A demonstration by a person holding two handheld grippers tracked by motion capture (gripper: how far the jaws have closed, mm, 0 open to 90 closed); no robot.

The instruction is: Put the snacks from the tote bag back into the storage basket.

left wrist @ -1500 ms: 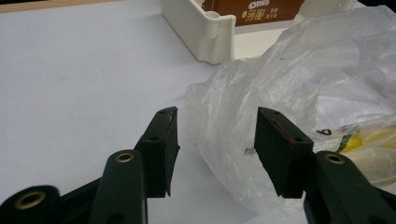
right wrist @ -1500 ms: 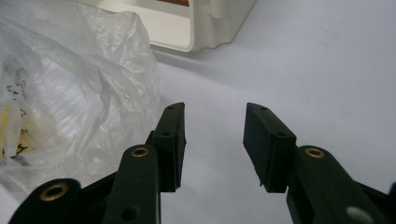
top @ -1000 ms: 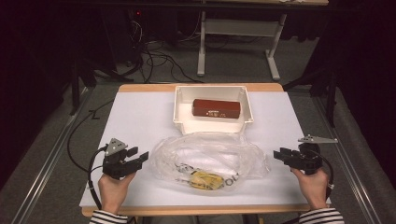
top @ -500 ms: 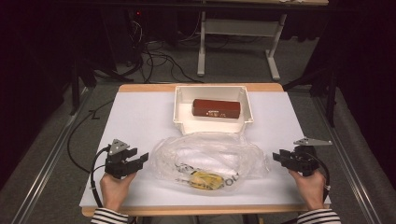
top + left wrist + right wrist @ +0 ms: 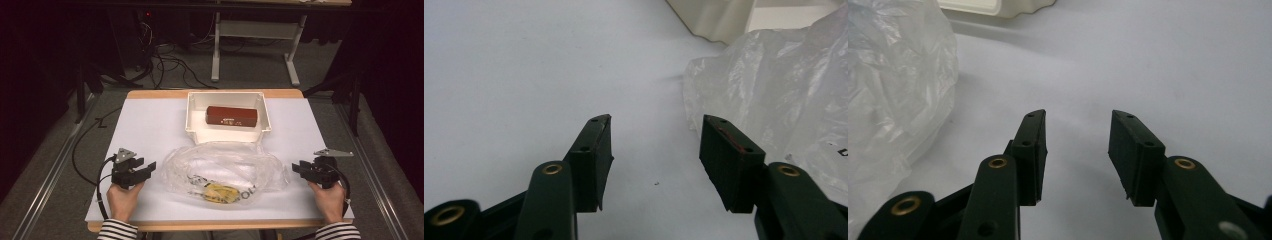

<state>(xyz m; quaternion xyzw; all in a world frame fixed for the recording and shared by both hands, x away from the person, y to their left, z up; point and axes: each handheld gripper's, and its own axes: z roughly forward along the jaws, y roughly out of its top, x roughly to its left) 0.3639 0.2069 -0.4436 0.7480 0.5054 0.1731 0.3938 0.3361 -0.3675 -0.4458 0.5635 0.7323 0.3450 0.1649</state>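
Left gripper (image 5: 150, 167) jaws spread, just been opening, nothing between; right gripper (image 5: 297, 167) spread too. We see plastic bag (image 5: 225, 167) between them, bin (image 5: 197, 120) behind.

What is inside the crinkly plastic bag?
Through the clear plastic bag you can see something yellow near its front edge, with dark print on the plastic around it. The crumpled folds blur it, so what it is cannot be told.

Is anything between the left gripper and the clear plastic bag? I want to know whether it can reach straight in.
Nothing visible: bare white table separates the open left gripper from the crumpled clear plastic bag.
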